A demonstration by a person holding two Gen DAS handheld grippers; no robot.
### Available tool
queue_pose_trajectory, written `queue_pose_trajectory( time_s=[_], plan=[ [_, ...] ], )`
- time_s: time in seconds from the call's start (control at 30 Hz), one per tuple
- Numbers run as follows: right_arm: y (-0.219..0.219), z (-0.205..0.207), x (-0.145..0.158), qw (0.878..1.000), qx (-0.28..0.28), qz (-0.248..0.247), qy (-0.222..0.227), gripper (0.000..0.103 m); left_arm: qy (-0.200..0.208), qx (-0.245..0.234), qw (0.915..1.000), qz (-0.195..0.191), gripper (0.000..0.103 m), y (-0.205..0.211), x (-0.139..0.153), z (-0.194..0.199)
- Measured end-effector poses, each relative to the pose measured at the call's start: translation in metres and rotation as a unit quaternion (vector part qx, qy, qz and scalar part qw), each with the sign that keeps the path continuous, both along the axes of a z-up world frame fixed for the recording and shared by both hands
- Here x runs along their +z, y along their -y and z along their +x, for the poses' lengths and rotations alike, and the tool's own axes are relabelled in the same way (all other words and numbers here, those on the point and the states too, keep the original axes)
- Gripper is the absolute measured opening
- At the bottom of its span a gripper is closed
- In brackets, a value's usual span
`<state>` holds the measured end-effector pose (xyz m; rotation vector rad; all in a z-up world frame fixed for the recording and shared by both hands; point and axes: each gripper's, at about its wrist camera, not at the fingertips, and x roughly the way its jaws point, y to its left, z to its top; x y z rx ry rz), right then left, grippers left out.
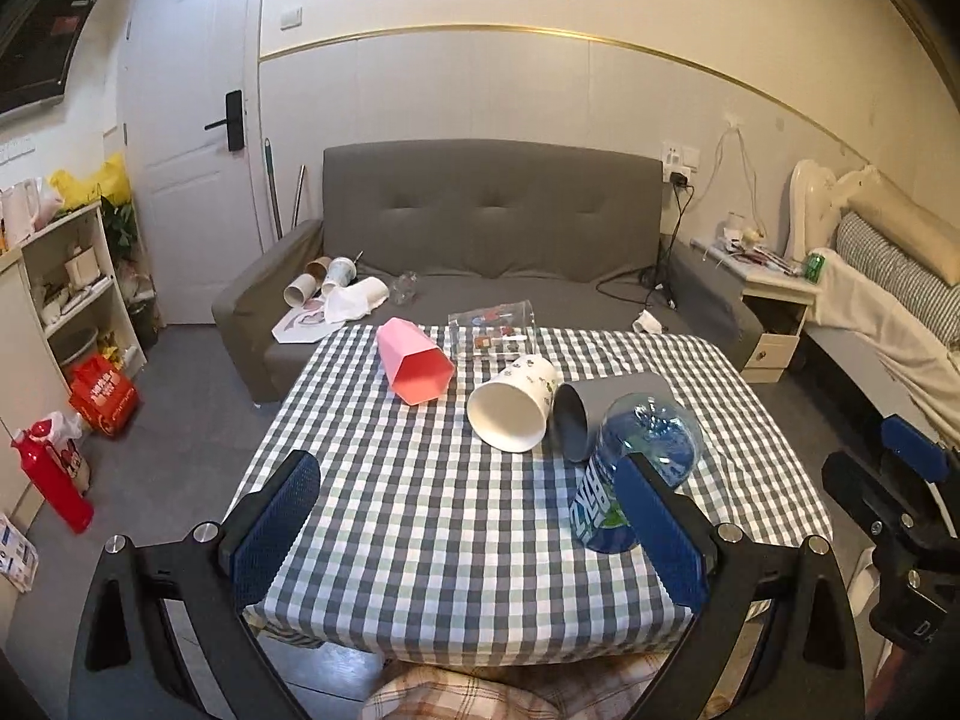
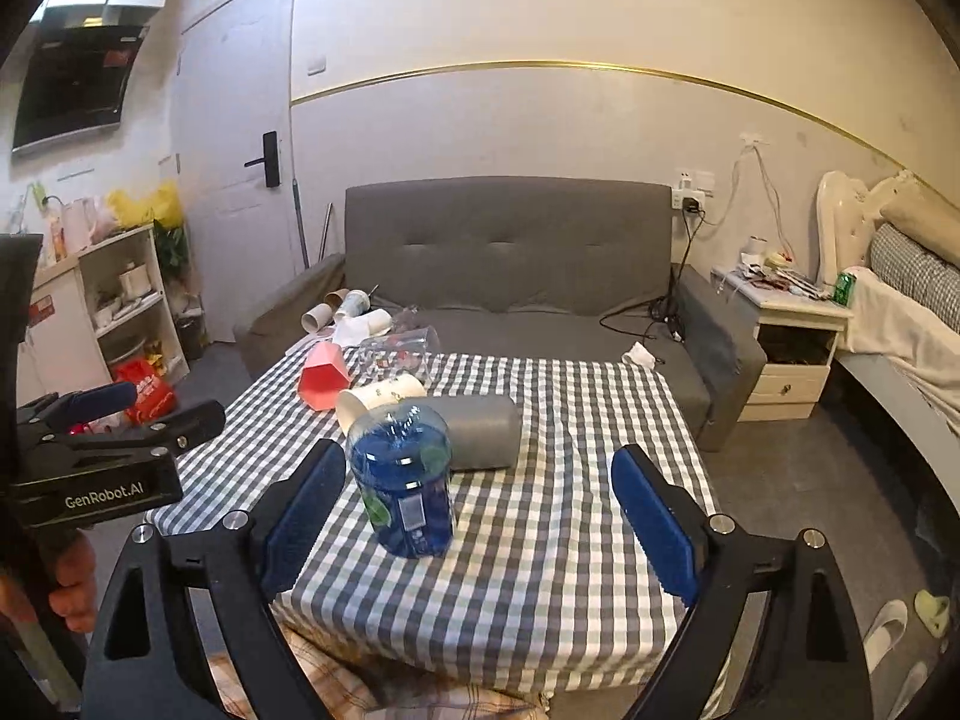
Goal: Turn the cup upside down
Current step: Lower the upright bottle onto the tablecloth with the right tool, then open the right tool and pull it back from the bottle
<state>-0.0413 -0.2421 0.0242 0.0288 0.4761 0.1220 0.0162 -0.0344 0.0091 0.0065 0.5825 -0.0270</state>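
A table [image 1: 420,540] draped in a grey-and-white checked cloth carries five cups: a pink cup [image 1: 415,369], a clear glass [image 1: 492,333], a white cup [image 1: 513,411] and a grey cup [image 1: 600,414] lie on their sides, while a blue cup [image 2: 403,480] stands upside down near the front.

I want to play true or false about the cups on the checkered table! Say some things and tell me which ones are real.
1. The pink cup lies on its side. True.
2. The blue cup stands with its bottom up. True.
3. The right gripper squeezes the blue cup. False: its jaws are wide apart and nothing is between the pads.
4. The white cup stands upright. False: it lies on its side, open mouth toward the left wrist camera.
5. The grey cup lies beside the white cup. True.
6. The left gripper holds the pink cup. False: it is open and holds nothing.
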Motion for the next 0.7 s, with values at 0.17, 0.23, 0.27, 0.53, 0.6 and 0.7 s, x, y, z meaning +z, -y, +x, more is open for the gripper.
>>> queue_pose_trajectory(
  time_s=[0.17, 0.23, 0.27, 0.53, 0.6, 0.7],
  plan=[
    [0.002, -0.005, -0.011, 1.0, -0.005, 0.002, -0.007, 0.091, 0.013, -0.006, 0.9999, 0.008, 0.101, 0.003, -0.008, -0.013],
    [0.004, -0.004, -0.018, 1.0, -0.008, 0.007, -0.018, 0.091, 0.018, -0.012, 0.9997, 0.013, 0.101, 0.004, -0.012, -0.018],
    [0.005, -0.004, -0.022, 1.0, -0.009, 0.009, -0.021, 0.091, 0.019, -0.013, 0.9996, 0.014, 0.101, 0.004, -0.013, -0.019],
    [0.006, -0.004, -0.038, 0.999, -0.012, 0.006, -0.036, 0.103, 0.015, -0.011, 0.9997, 0.015, 0.103, 0.003, -0.024, -0.028],
    [0.004, -0.004, -0.039, 0.999, -0.012, 0.005, -0.038, 0.103, 0.016, -0.012, 0.9996, 0.022, 0.103, 0.005, -0.025, -0.029],
    [0.003, -0.004, -0.04, 0.999, -0.012, 0.004, -0.039, 0.103, 0.02, -0.01, 0.9993, 0.03, 0.103, 0.005, -0.025, -0.031]
  ],
)
